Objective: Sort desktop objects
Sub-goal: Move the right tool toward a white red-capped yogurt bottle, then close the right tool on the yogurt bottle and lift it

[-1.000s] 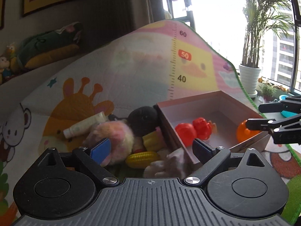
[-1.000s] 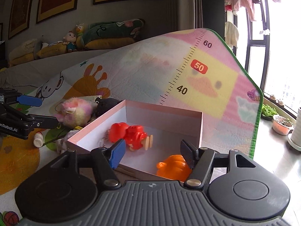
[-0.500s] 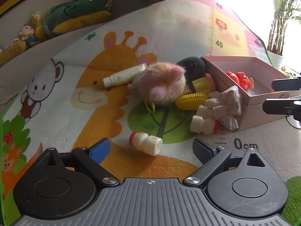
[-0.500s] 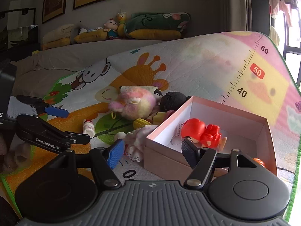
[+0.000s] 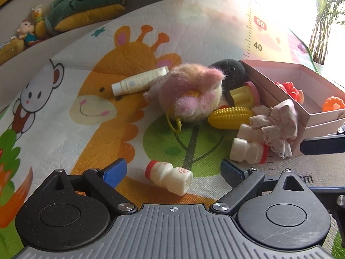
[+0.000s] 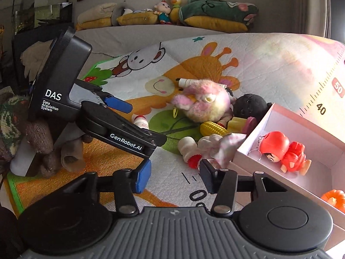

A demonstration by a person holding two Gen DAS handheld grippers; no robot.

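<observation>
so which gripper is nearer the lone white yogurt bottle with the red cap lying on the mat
Left. The left gripper straddles the white yogurt bottle; the right gripper sits off beside the pink box.

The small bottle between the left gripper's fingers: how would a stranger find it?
Start from the pink box, then the pile of toys beside it. Nearer the camera, alone on the mat, lies the small white bottle with a red cap, apart from the two similar bottles touching the lace cloth.

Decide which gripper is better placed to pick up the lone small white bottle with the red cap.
Left. The left gripper is open with the small bottle lying just ahead between its fingers. The right gripper points toward the pink box, farther from that bottle.
</observation>
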